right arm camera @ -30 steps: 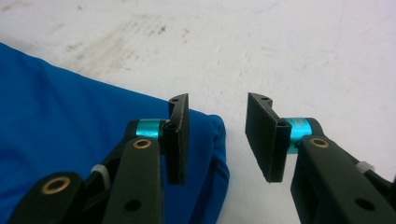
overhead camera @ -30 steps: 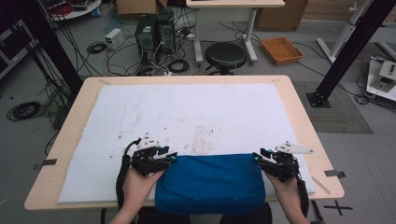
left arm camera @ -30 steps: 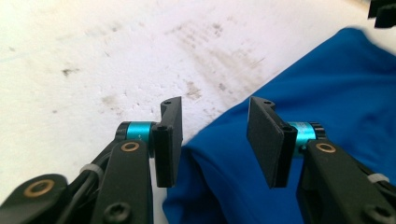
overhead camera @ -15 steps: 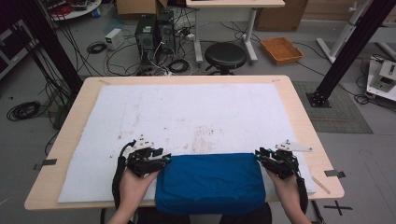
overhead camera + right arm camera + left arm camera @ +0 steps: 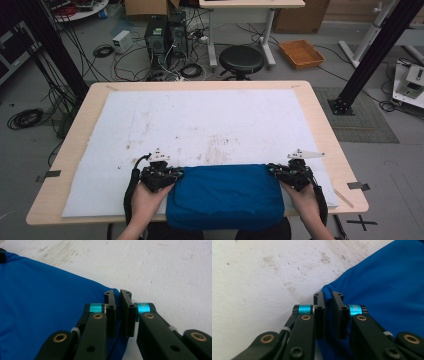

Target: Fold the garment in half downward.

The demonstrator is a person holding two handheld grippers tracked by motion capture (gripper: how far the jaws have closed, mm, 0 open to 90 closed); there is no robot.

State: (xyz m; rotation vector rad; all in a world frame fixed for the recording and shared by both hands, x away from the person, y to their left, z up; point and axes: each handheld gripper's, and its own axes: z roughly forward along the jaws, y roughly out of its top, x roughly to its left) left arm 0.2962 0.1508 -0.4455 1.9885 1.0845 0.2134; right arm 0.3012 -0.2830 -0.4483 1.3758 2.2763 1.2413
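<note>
Two grippers are at work, one per hand, each at a far corner of one folded blue cloth (image 5: 224, 195) that lies at the near edge of the table (image 5: 330, 125), on one white sheet (image 5: 210, 120). Left gripper (image 5: 328, 296): jaws have just been closing and now pinch the cloth's corner edge between the pads. Right gripper (image 5: 117, 296): jaws likewise have just been closing, nearly together, clamped on a thin fold at the opposite corner. Risk, in my judgement: both holds are shallow, taken at the very edge, so a pull or lift could let the fabric slip out of one side, leaving the cloth skewed or bunched. Uneven movement of the two hands would cause the same. The cloth could also drag the stained sheet.
</note>
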